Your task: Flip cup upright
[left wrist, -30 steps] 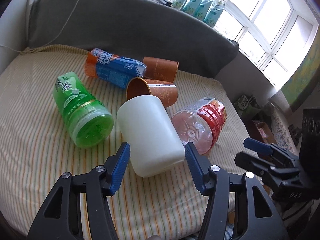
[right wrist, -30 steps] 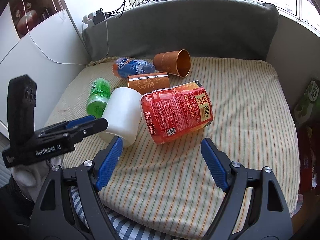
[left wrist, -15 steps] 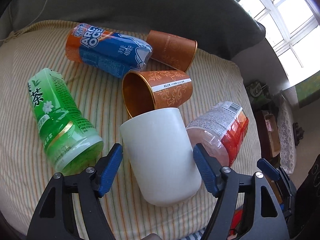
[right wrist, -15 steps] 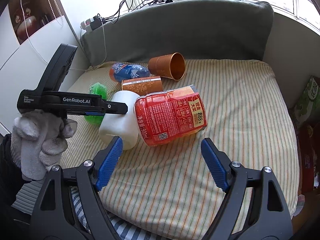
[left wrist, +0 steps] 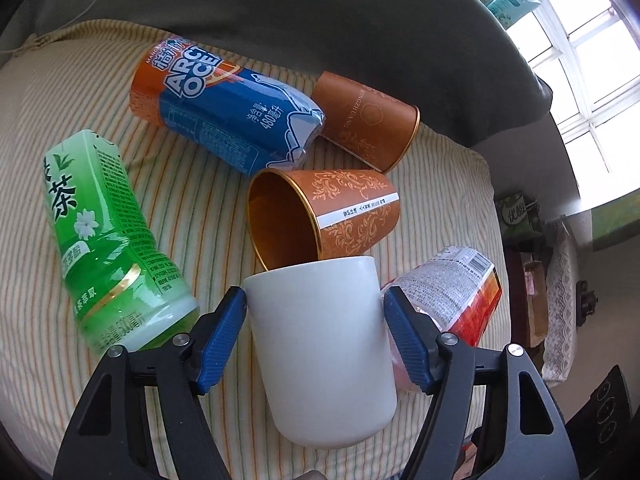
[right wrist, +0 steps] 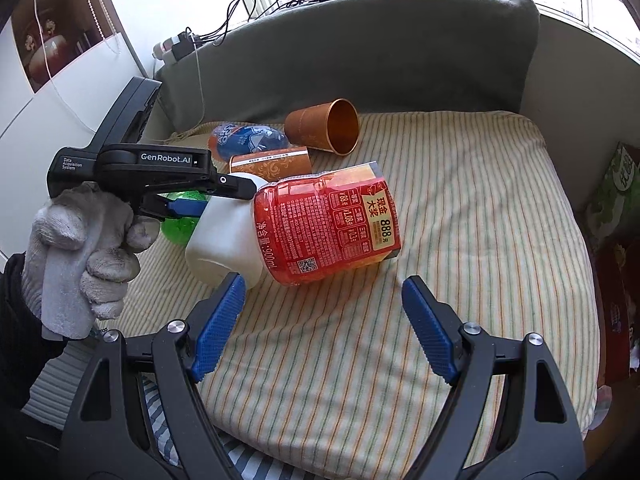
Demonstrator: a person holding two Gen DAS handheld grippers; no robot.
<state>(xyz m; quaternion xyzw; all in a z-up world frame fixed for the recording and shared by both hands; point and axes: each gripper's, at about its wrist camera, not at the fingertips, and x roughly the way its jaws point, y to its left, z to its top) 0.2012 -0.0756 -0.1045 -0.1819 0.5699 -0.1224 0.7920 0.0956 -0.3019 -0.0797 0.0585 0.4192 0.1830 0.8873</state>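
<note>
A white cup point(left wrist: 320, 344) lies on its side on the striped cushion point(left wrist: 192, 208), base toward me. My left gripper point(left wrist: 316, 336) straddles it, blue pads point(left wrist: 222, 336) touching or nearly touching both sides. In the right wrist view the cup point(right wrist: 224, 236) shows under the left gripper point(right wrist: 188, 208), next to the red bottle point(right wrist: 328, 228). My right gripper point(right wrist: 320, 328) is open and empty, held above the cushion's front.
Two orange paper cups point(left wrist: 320, 216) point(left wrist: 368, 120) lie on their sides behind the white cup. A green bottle point(left wrist: 104, 240), a blue-orange bottle point(left wrist: 224, 112) and the red bottle point(left wrist: 452, 292) lie around it. A grey backrest point(right wrist: 360, 48) stands behind.
My left gripper has moved forward and down over the white cup, so its pads now flank the cup's body. My right gripper has stayed about where it was.
</note>
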